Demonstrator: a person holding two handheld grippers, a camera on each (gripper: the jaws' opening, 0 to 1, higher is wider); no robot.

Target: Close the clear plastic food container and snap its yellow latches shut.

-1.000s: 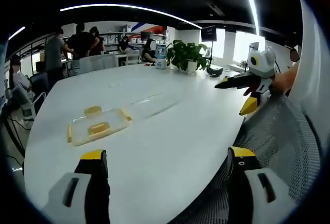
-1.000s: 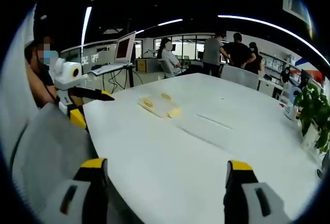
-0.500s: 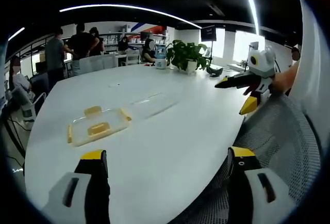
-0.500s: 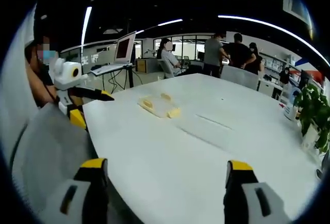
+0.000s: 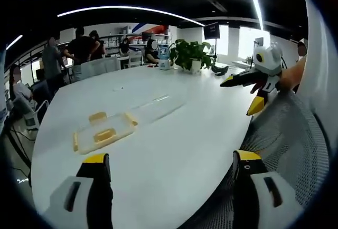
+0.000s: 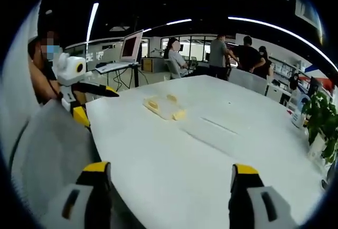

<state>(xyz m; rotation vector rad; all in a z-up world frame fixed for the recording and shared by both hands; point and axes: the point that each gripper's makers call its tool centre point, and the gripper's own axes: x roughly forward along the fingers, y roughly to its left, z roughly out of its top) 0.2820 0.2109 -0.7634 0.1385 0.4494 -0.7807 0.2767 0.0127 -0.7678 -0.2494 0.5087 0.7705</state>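
Left gripper view: clear food container [image 5: 103, 133] with yellow latches [image 5: 99, 116] lies on white table [image 5: 174, 139], ahead-left of left gripper [image 5: 171, 160], jaws spread, empty. Right gripper [image 6: 168, 172] likewise open, farther off. Left is nearer.

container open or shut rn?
Open. The container lies on the table with its yellow latches splayed out; a clear flat piece, apparently the lid, lies apart beside it.

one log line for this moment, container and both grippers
container: on white table, untouched | left gripper: open, empty | right gripper: open, empty | latches: not snapped
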